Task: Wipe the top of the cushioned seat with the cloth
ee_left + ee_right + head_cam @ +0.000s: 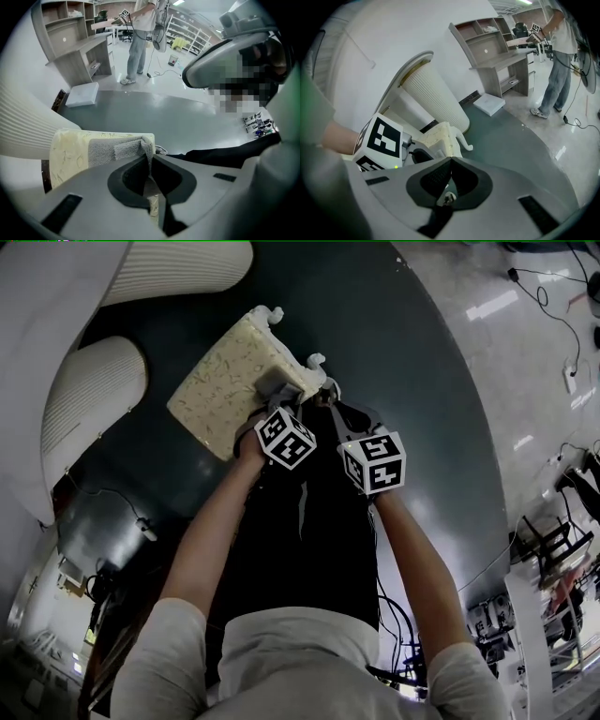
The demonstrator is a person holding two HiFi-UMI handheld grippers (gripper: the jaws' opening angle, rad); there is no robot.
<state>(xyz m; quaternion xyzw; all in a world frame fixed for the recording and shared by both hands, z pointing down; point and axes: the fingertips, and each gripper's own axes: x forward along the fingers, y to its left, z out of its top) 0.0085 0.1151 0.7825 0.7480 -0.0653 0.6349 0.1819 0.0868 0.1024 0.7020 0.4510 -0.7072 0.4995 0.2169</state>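
White ribbed panels (92,401) curve along the left of the head view, rising from a dark grey-green floor (412,381). Just right of them stands the cushioned seat (228,382), cream with a faint leafy pattern, two of its white legs (316,359) showing at its far side. A grey cloth (277,382) lies on the seat's top at the near right corner. The left gripper (271,401) reaches onto that corner, and its marker cube (286,438) sits just behind. In the left gripper view the jaws are pressed together on a fold of the cloth (119,149), which spreads flat over the seat's top (70,152). Beside it, the right gripper (327,396) hangs just off the seat's right edge, its own cube (373,461) close to the left one but not touching it. In the right gripper view its jaws meet with nothing held between them, and the seat (438,136) lies just beyond them, to the left. Farther off, a person (139,40) stands near a grey desk with shelves (75,44).
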